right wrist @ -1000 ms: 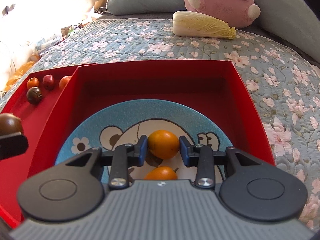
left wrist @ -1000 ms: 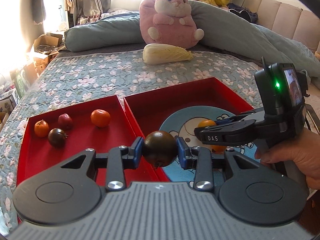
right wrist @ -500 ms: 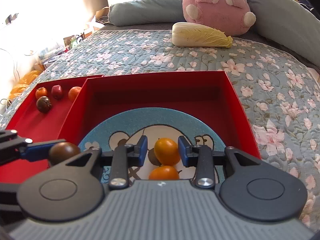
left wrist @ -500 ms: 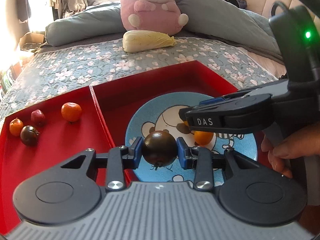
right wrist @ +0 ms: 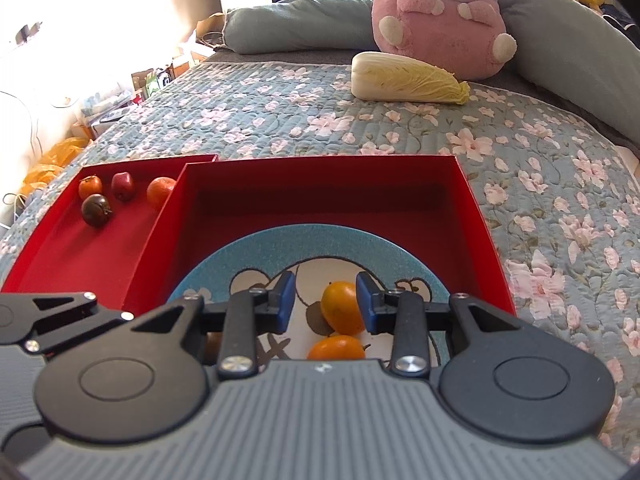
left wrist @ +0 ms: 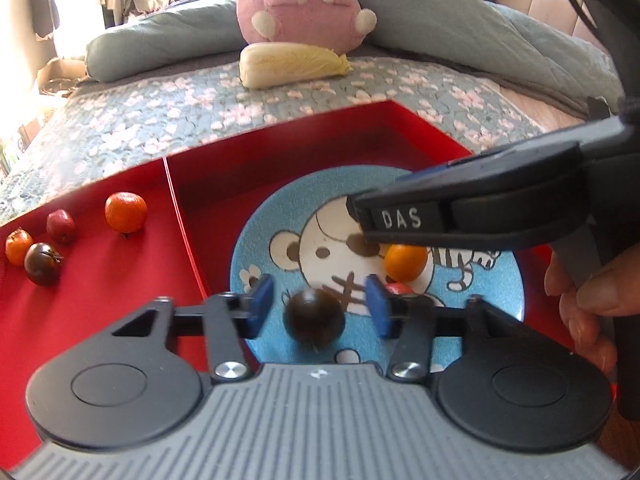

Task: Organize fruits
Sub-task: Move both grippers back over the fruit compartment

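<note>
- Bed with floral quilt (right wrist: 280, 120) carries two red trays side by side; napa cabbage (right wrist: 408, 78) and pink plush (right wrist: 440, 20) lie beyond, cabbage long axis running left-right.
- Right red tray (right wrist: 320, 196) holds blue cartoon plate (left wrist: 496, 292); left red tray (right wrist: 80, 248) holds four fruits at its far end: orange tomato (right wrist: 90, 187), red fruit (right wrist: 122, 186), orange fruit (right wrist: 160, 192), dark one (right wrist: 96, 210).
- Left gripper (left wrist: 316, 306) now spread wide, pads clear of the dark tomato (left wrist: 314, 320); 0.5 s ago it was clamped on it. Tomato sits on the plate's near part, roundish, no clear long axis, small stem mark on its near-bottom side.
- Right gripper (right wrist: 326, 302) half open around oval orange tomato (right wrist: 342, 307); right pad at or almost at the fruit, left pad apart. Long axis near upright in view, tilted slightly left. Gap wider than 0.5 s ago.
- Second orange tomato (right wrist: 336, 348) just nearer, long axis left-right, partly hidden by gripper body.
- Right hand (left wrist: 588, 300) on the handle, seen in the left wrist view.
</note>
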Action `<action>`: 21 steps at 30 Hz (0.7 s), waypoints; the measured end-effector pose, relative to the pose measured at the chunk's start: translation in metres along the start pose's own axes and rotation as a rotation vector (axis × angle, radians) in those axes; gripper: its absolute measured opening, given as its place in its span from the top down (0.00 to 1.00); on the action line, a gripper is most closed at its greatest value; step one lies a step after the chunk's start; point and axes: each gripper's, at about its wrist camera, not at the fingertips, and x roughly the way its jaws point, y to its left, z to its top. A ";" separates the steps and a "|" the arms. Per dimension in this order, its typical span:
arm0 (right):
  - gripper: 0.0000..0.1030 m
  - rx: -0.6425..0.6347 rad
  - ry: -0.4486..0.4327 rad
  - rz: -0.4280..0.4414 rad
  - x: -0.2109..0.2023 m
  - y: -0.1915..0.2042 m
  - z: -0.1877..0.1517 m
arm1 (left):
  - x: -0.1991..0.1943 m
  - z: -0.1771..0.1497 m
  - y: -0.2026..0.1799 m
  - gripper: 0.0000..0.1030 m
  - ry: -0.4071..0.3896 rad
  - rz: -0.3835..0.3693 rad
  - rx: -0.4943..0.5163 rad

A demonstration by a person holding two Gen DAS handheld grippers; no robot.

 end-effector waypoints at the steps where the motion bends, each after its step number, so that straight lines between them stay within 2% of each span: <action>1: 0.64 0.000 0.000 0.000 0.000 0.000 0.000 | -0.003 0.001 -0.001 0.30 -0.015 0.002 0.000; 8: 0.64 -0.010 -0.003 -0.007 -0.005 0.006 0.003 | -0.019 0.006 -0.001 0.28 -0.048 -0.017 0.006; 14: 0.64 -0.024 -0.018 0.000 -0.009 0.017 0.010 | -0.042 0.009 0.031 0.28 -0.082 -0.008 -0.002; 18: 0.65 -0.027 -0.050 0.037 -0.012 0.030 0.021 | -0.053 0.009 0.071 0.28 -0.100 0.064 -0.013; 21: 0.65 -0.044 -0.082 0.080 -0.012 0.045 0.029 | -0.054 0.007 0.111 0.28 -0.086 0.166 -0.051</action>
